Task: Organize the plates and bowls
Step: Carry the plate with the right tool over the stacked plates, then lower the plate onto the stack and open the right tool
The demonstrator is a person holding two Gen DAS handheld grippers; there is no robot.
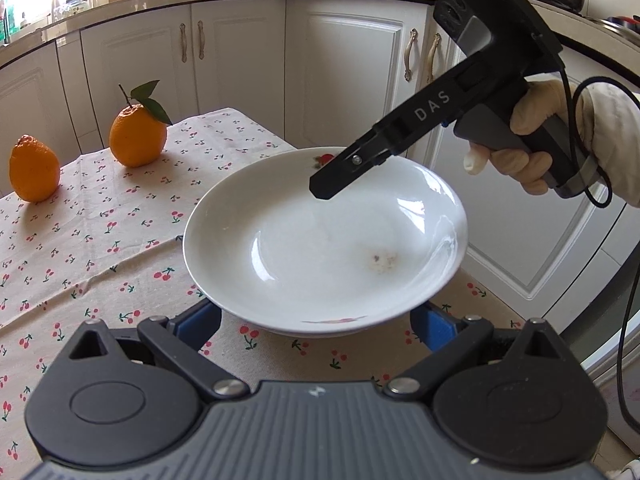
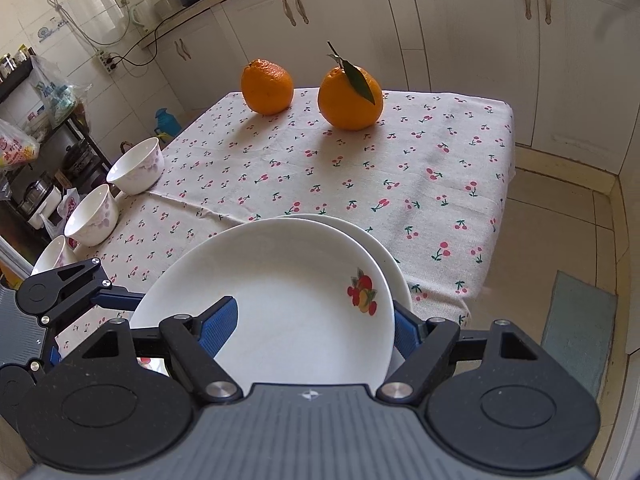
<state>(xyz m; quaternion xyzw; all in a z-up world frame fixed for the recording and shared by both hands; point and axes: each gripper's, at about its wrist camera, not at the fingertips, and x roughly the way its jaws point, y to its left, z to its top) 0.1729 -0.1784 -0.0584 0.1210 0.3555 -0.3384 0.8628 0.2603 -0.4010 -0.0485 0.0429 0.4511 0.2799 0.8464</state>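
A white deep plate with a fruit print (image 2: 288, 300) is held tilted over a second white plate (image 2: 394, 272) on the cherry-print tablecloth (image 2: 400, 168). My right gripper (image 2: 316, 326) is shut on the top plate's near rim, one blue pad (image 2: 218, 326) inside it and one outside. In the left wrist view the plate (image 1: 320, 240) sits just ahead of my left gripper (image 1: 316, 324), whose blue pads (image 1: 198, 324) stand wide apart under its near edge. The right gripper (image 1: 324, 188) reaches over the plate's far rim. Three white floral bowls (image 2: 136, 166) line the table's left edge.
Two oranges (image 2: 348, 98) stand at the far side of the table, one with a leaf. White kitchen cabinets (image 1: 240, 60) surround the table. A shelf with bags and pots (image 2: 40, 140) stands to the left. Tiled floor and a mat (image 2: 580, 320) lie to the right.
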